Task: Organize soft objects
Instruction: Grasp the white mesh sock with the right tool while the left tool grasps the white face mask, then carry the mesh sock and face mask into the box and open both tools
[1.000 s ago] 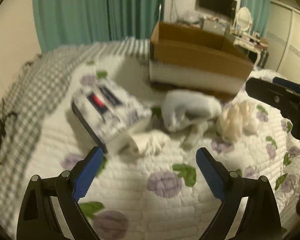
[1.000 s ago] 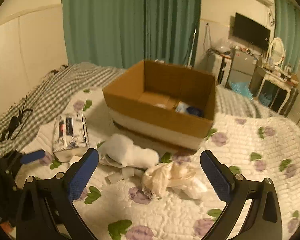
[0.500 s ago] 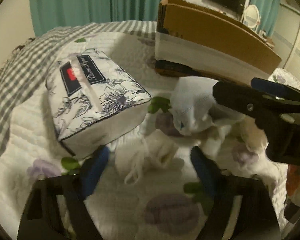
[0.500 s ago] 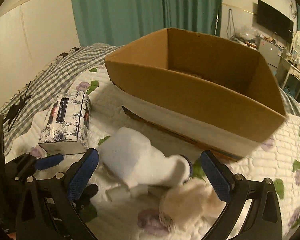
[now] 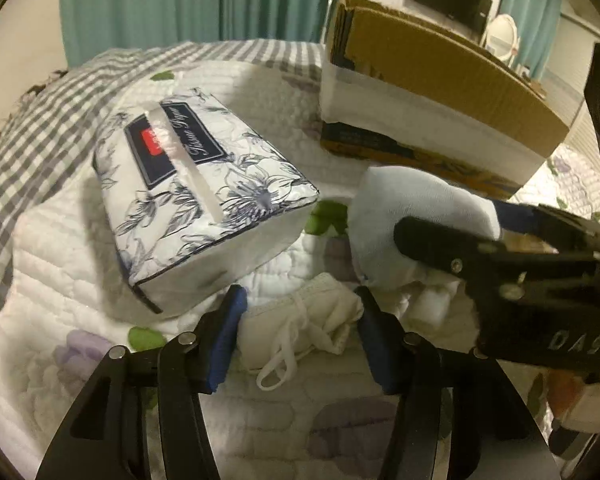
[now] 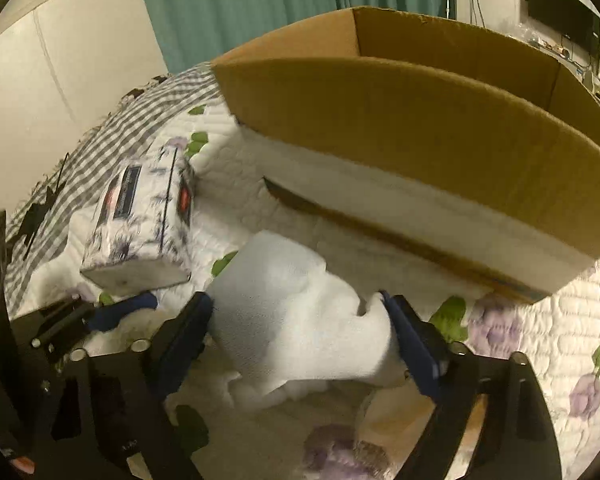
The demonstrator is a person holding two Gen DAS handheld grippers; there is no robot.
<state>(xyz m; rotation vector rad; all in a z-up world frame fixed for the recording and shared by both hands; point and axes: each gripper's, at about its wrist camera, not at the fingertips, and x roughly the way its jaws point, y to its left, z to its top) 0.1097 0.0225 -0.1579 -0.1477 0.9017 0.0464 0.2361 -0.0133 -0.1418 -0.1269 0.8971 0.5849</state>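
On the flowered quilt lie several soft things. My left gripper (image 5: 300, 320) is half closed around a cream face mask (image 5: 300, 326) with white loops; its blue pads stand at the mask's two sides. My right gripper (image 6: 300, 320) has its jaws around a white sock (image 6: 296, 316), pads touching both sides; it also shows in the left wrist view (image 5: 460, 240) on the sock (image 5: 400, 216). A floral tissue pack (image 5: 200, 196) lies left of the mask. A cardboard box (image 6: 420, 120) stands behind the sock.
A grey checked blanket (image 5: 40, 128) covers the bed's far left. More white cloth (image 5: 428, 304) lies under the sock and a cream bundle (image 6: 384, 412) lies beneath my right gripper. Teal curtains, a television and a dresser stand behind the bed.
Both grippers have dropped toward the quilt and moved forward. The left jaws have narrowed around the mask. The right jaws have narrowed around the white sock.
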